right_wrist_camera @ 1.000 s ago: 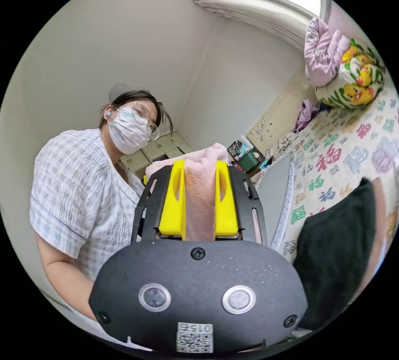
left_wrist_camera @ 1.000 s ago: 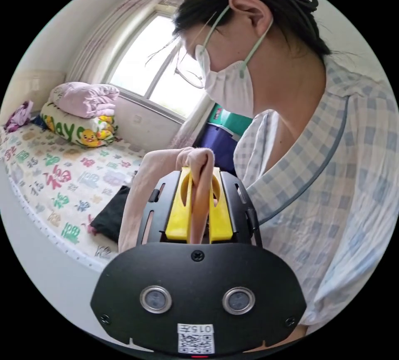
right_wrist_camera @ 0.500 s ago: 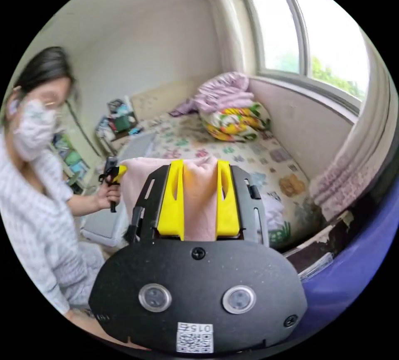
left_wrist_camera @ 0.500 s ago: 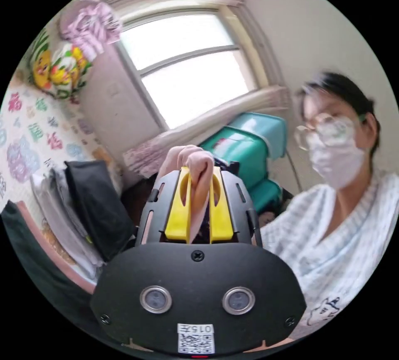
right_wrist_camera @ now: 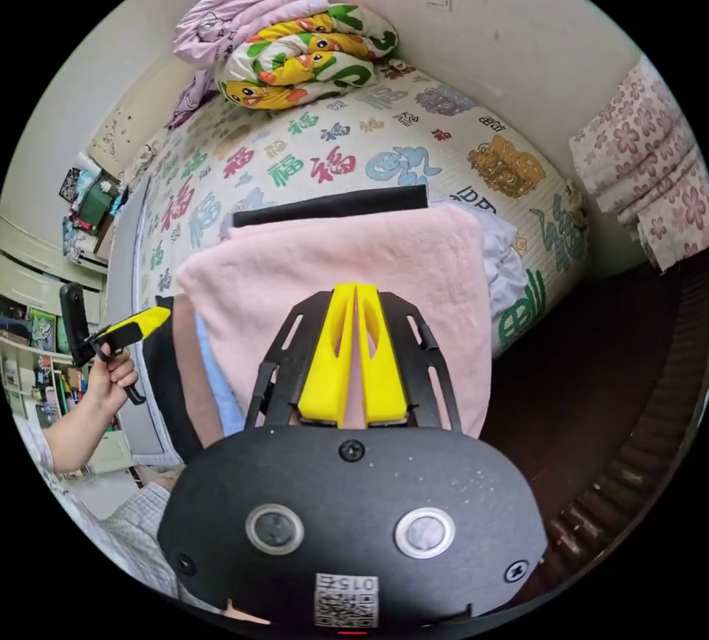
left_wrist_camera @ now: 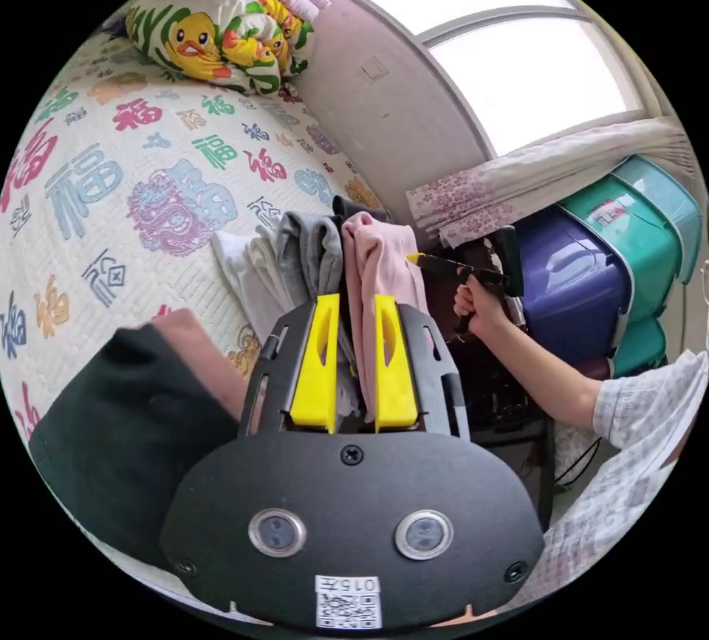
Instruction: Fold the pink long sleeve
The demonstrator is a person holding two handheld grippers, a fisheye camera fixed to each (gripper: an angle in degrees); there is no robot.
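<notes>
Right gripper view: pink long sleeve (right_wrist_camera: 347, 263) lies folded atop the clothes pile, right gripper (right_wrist_camera: 356, 356) nearer, jaws closed, apparently empty

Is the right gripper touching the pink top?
Touching. In the right gripper view, the right gripper has its yellow jaws closed on the folded pink top.

Left gripper (left_wrist_camera: 353, 359) pinches the pink long sleeve (left_wrist_camera: 380, 267) beside grey folded clothes (left_wrist_camera: 310, 249) (right gripper (left_wrist_camera: 473, 272) nearby) on the bedspread (left_wrist_camera: 111, 175)
</notes>
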